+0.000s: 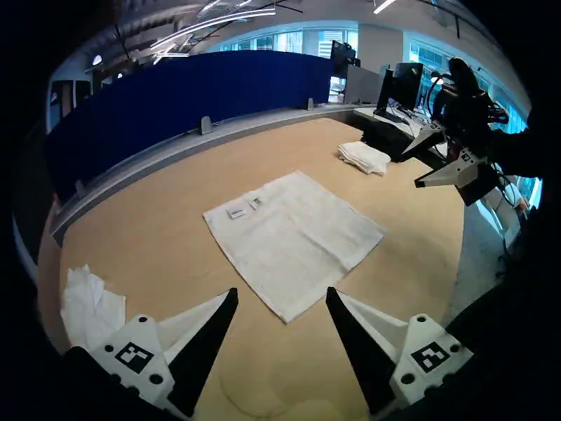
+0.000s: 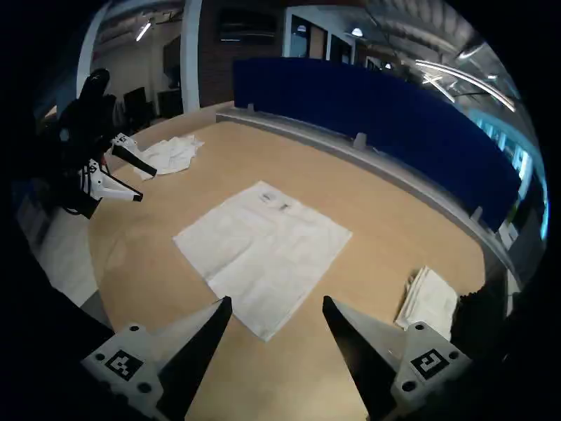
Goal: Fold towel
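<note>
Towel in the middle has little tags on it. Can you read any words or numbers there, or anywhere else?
No readable words or numbers anywhere.
Two tags on the towel: print too small to read.
Marker squares on the left tongs and right tongs: black-and-white patterns, no letters.

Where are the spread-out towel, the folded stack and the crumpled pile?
spread-out towel (image 1: 294, 242): left gripper view, middle of the flat cloth.
folded stack (image 1: 365, 156): left gripper view, top layer of the stack.
crumpled pile (image 2: 168, 154): right gripper view, middle of the heap.
</note>
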{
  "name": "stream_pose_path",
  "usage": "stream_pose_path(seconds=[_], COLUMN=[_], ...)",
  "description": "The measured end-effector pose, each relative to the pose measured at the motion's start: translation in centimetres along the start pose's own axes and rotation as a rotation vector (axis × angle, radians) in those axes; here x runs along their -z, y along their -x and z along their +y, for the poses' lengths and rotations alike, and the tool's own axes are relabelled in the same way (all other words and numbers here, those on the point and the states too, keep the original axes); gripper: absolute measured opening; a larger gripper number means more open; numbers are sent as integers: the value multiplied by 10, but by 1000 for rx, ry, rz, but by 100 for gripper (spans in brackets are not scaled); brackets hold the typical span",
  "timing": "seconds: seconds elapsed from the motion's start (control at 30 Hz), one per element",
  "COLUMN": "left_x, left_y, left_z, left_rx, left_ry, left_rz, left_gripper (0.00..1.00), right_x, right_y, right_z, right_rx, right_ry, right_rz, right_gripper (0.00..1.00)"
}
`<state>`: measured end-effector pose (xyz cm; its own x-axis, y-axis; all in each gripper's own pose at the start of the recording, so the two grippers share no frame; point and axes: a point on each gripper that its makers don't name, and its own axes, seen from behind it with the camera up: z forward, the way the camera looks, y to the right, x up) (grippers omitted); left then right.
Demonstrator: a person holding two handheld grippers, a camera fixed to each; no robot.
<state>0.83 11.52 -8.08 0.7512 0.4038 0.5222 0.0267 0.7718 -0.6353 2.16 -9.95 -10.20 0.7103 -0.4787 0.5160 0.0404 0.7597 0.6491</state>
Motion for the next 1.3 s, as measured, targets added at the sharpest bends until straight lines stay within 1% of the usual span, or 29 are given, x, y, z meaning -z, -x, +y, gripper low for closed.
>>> stream_pose_path(seconds=[0.17, 0.3, 0.57, 0.8, 0.87, 1.0, 1.07, 1.17, 1.2, 1.3], left_x=[-20, -37, -67, -88, -93, -97, -99, -101, -101, -102], left_y=[17, 32, 63, 78, 81, 87, 89, 91, 91, 91], left_z=[4, 5, 8, 14, 14, 16, 17, 19, 18, 16], left_rx=[-5, -12, -41, -26, -23, -26, -30, -33, -34, -36], left_ry=[11, 14, 23, 48, 51, 57, 58, 63, 61, 52], left_rz=[-15, -33, -82, -106, -112, -123, -126, -130, -129, -127], left_gripper=[93, 93, 93, 93, 93, 93, 93, 92, 91, 87], right_x=[-18, -34, -65, -86, -89, -94, -95, -98, -99, -101], right_y=[25, 43, 74, 93, 98, 105, 107, 112, 113, 115], right_z=[-8, -10, -11, -12, -12, -12, -12, -13, -13, -13], right_rx=[17, 18, -9, -40, -41, -33, -28, -28, -30, -39], right_ry=[-11, -11, -19, -23, -23, -22, -23, -31, -33, -35], right_rz=[-32, -51, -80, -95, -100, -108, -112, -125, -127, -127], right_gripper=[100, 100, 100, 100, 100, 99, 97, 91, 87, 82])
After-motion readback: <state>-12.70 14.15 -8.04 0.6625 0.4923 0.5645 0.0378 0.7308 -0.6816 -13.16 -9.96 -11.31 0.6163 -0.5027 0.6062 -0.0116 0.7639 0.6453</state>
